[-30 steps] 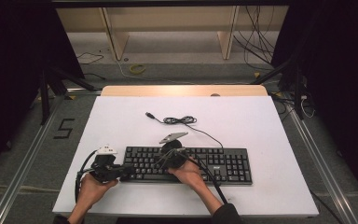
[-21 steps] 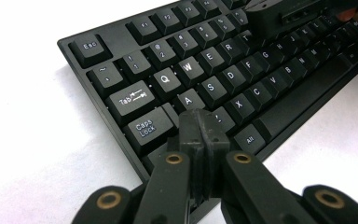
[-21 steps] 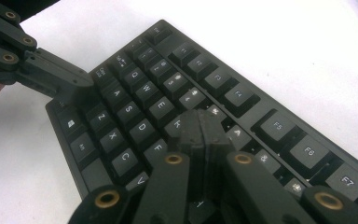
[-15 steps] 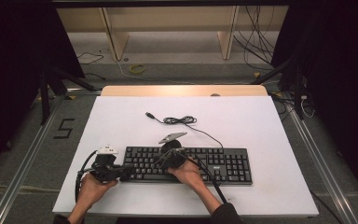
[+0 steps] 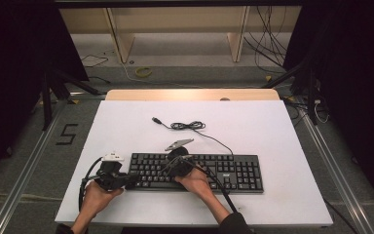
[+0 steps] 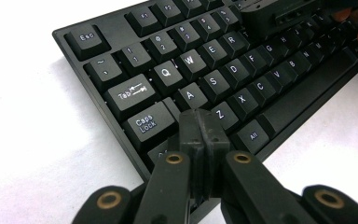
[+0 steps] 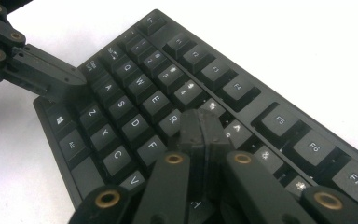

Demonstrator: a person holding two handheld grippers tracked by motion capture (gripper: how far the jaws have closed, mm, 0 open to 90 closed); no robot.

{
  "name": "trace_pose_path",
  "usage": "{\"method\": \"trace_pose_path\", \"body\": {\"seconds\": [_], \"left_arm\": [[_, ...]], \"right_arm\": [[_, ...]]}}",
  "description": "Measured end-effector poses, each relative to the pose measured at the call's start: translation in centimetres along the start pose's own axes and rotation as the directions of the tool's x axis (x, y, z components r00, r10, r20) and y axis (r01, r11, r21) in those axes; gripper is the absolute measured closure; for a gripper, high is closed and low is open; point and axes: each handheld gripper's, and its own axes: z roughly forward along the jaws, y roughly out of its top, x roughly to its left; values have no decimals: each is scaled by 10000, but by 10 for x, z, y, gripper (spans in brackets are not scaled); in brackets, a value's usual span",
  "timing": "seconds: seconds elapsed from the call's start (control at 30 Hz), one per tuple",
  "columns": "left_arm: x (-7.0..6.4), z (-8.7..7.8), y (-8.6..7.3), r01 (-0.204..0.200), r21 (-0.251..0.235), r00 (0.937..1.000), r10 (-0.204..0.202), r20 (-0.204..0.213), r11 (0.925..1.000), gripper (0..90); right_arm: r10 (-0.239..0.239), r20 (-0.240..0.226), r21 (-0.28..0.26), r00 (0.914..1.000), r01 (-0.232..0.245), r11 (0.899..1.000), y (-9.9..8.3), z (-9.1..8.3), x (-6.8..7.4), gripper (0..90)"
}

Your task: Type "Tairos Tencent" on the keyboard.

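A black keyboard (image 5: 224,173) lies near the table's front edge, its cable (image 5: 190,126) coiled behind it. My left gripper (image 5: 130,181) is shut, and its tips (image 6: 199,119) rest at the keyboard's (image 6: 191,60) left end, on the key just below Caps Lock. My right gripper (image 5: 171,166) is shut too. Its closed tips (image 7: 200,120) press down among the letter keys near R and F on the keyboard (image 7: 168,102). The left gripper (image 7: 77,79) reaches in from the left in the right gripper view. Neither gripper holds anything.
The white table (image 5: 272,126) stretches behind and to the right of the keyboard. A wooden strip (image 5: 190,94) runs along its far edge. Black frames and loose cables (image 5: 268,53) stand on the floor beyond.
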Motion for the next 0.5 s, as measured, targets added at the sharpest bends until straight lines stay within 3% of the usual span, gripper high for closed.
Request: {"method": "trace_pose_path", "body": {"seconds": [0.27, 0.5], "left_arm": [[0, -8, 2, 88, -713, 9998, -75, 181, 9974, 868], [-2, -9, 4, 54, -1102, 9995, -18, 323, 9939, 794]], "right_arm": [[134, -159, -464, 9998, -141, 9988, 0, -11, 0, 843], [222, -408, -822, 9989, -255, 9963, -1, -23, -1, 729]]}}
